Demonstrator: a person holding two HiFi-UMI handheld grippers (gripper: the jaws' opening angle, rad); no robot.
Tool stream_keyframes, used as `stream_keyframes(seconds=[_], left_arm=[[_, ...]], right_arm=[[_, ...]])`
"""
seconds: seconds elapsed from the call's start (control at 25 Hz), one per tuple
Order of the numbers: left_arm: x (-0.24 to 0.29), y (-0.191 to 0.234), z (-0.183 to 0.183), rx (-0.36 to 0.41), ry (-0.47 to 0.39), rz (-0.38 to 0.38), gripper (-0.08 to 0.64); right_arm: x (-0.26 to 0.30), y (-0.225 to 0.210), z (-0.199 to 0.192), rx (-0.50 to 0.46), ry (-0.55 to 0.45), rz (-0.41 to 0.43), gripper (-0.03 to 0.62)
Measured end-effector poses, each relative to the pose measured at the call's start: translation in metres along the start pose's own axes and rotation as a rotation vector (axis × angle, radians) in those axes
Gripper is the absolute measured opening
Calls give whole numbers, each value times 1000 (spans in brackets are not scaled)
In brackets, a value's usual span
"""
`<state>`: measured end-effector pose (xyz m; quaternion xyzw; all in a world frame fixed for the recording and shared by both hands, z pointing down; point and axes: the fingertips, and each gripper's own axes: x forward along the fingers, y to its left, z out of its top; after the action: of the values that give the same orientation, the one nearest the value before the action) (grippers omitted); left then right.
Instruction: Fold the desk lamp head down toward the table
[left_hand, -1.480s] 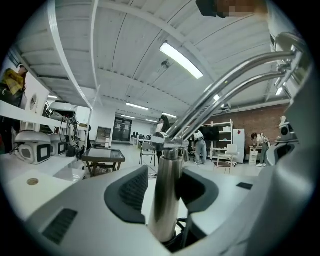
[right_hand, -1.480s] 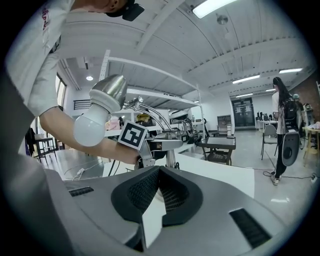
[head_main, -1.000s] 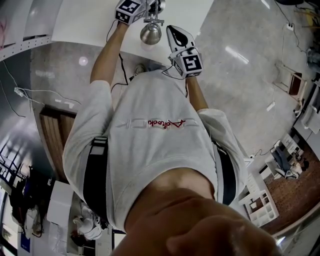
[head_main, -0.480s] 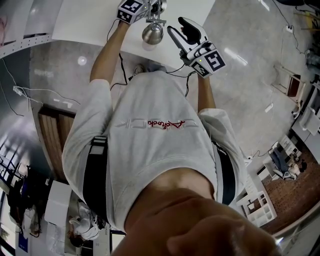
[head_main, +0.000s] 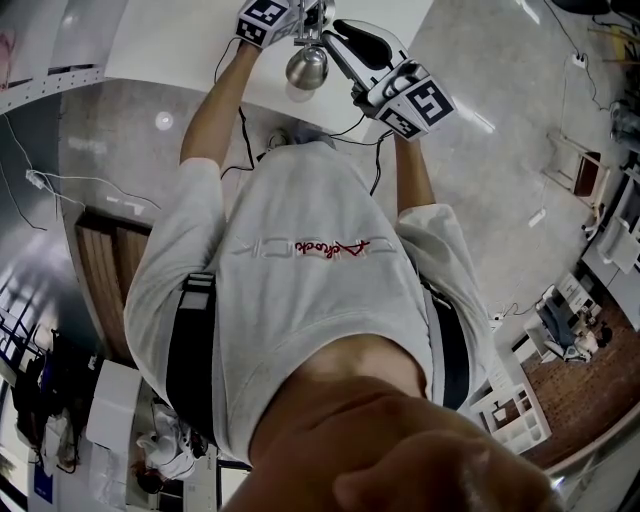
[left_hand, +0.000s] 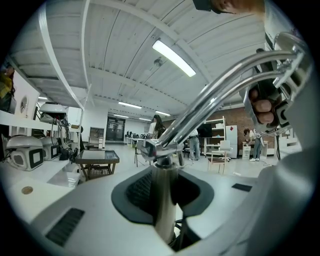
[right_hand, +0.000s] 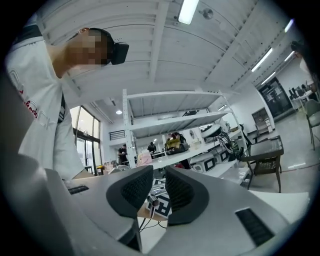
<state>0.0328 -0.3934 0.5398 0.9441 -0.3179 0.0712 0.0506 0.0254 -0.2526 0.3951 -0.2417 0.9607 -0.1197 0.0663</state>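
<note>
A chrome desk lamp stands on the white table (head_main: 170, 45); its round head (head_main: 306, 68) hangs at the top of the head view. My left gripper (head_main: 308, 16) is shut on the lamp's upright post (left_hand: 165, 200). From the joint above it the chrome arm (left_hand: 220, 90) slants up to the right. My right gripper (head_main: 338, 36) is held just right of the lamp head, close to the arm. Its jaws are closing with a narrow gap (right_hand: 159, 192) and nothing is between the pads.
The table's near edge runs just beyond the person's chest. A wooden cabinet (head_main: 110, 270) stands on the floor at left and white shelving (head_main: 520, 400) at lower right. Cables (head_main: 70, 185) trail over the floor. Behind the lamp are benches and people.
My right gripper has risen from beside the lamp head toward the lamp's arm and turned. Its jaws went from shut to wide, then narrower. The left gripper and lamp stayed put.
</note>
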Motion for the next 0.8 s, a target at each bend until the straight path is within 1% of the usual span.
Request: stream_keyframes(seconds=[0.12,0.24,0.36,0.4,0.44,0.52,0.56,0.6,0.64,0.68,0.72,0.76,0.8], left_arm=[[0,-1,1,-1,-1,0,107],[-1,0,0,0,-2,-1,107],[-2,0,-1,1,0,-2,107],[-3,0,-2,2,1,-2,107],[-3,0,-2,2,1,-1,107],[-3,1,-2,3,0,0,107],[-3,1,-2,3,0,-1,107],[-3,1,-1,3,1,-2,107],[-3,1,-1,3,2,-2,107],[-3,1,-1,3,3,-2,107],[-3,1,-1,2,3,-3,107],[-3,1,-1,2,4,-4,107],[-3,1,-2,2,5,-4,107]], right_arm=[[1,-1,-4,13,8,-5,95],[-2,2,-7,28,11,20,95],[-10,1,-15,48,54,73,141],[-12,-1,-16,67,59,86,172],[-13,-4,-15,86,50,87,172],[-15,-17,-7,98,17,58,173],[-14,-23,-5,73,21,42,173],[-12,-27,-6,26,46,30,180],[-10,-31,-10,-28,80,24,224],[-9,-34,-15,-71,111,20,241],[-9,-38,-19,-95,131,17,253],[-9,-43,-22,-104,141,9,293],[-10,-49,-25,-107,147,-4,311]])
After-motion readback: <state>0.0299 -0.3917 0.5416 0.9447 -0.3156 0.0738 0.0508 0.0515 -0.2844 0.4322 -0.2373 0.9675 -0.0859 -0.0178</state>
